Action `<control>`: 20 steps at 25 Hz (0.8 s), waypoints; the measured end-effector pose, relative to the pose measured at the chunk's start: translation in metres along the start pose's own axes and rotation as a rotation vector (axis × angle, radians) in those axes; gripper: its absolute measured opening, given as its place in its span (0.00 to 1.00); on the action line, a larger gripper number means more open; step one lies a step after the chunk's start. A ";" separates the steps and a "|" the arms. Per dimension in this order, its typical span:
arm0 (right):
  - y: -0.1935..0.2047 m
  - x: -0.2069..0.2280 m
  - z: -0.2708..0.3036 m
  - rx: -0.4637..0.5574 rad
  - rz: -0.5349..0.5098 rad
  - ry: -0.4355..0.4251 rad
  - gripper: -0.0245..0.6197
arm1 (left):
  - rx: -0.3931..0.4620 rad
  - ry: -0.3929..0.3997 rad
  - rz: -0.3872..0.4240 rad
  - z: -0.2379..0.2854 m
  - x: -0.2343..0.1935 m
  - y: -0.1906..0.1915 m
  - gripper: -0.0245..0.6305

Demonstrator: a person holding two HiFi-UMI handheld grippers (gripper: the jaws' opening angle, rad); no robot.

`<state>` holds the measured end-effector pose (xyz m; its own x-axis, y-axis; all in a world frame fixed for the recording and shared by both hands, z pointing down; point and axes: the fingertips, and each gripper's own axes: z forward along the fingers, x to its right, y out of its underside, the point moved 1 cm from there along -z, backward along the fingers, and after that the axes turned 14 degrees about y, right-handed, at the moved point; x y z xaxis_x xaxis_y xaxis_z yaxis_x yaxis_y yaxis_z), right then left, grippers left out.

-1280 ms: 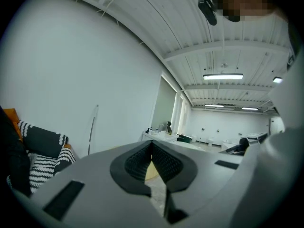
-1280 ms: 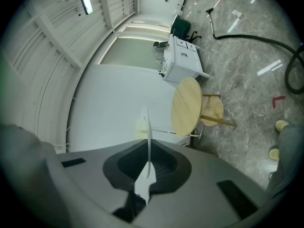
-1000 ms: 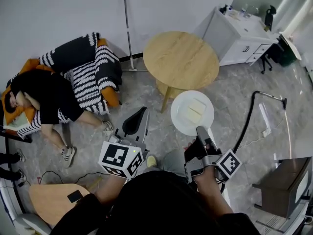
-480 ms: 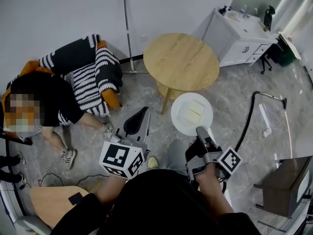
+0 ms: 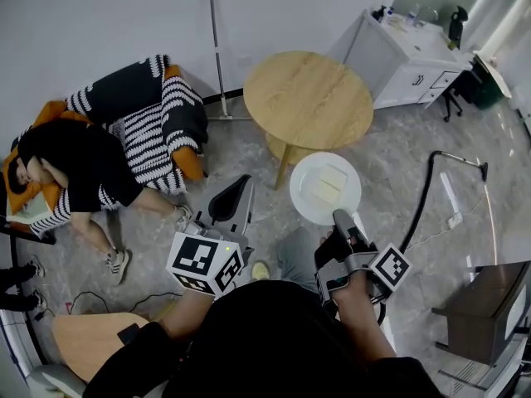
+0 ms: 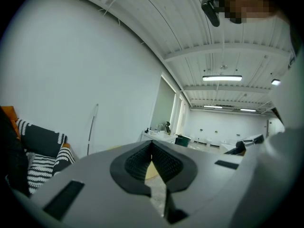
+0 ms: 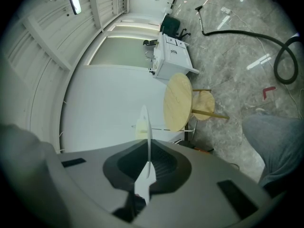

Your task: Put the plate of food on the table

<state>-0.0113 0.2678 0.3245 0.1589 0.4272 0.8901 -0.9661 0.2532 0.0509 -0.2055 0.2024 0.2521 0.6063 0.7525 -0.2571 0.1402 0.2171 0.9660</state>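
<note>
A white plate point(image 5: 325, 188) carrying pale slices of food point(image 5: 327, 184) hangs level above the floor, just short of the round wooden table point(image 5: 307, 98). My right gripper point(image 5: 340, 219) is shut on the plate's near rim. In the right gripper view the plate point(image 7: 147, 127) shows edge-on between the pads, with the table point(image 7: 178, 101) beyond. My left gripper point(image 5: 241, 186) is shut with nothing in it, held left of the plate and pointing forward. In the left gripper view the pads of that gripper point(image 6: 152, 161) meet, and nothing is between them.
A person point(image 5: 75, 168) lies on an orange sofa with striped cushions point(image 5: 153, 118) at the left. A pole point(image 5: 217, 48) leans on the wall. At the back right stands a white cabinet point(image 5: 406, 56). A black hose point(image 5: 423, 197) curves over the floor at the right.
Barely anything: the plate stays in the right gripper at nearly the same spot before the table, and the left gripper has shifted only slightly.
</note>
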 end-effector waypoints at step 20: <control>-0.048 -0.011 0.062 0.003 0.025 -0.025 0.07 | -0.030 0.027 0.012 0.071 -0.031 0.004 0.05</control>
<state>0.0205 0.1973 0.3407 0.1299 0.4116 0.9021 -0.9703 0.2399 0.0302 -0.1679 0.1359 0.2654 0.5864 0.7716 -0.2465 0.1092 0.2262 0.9679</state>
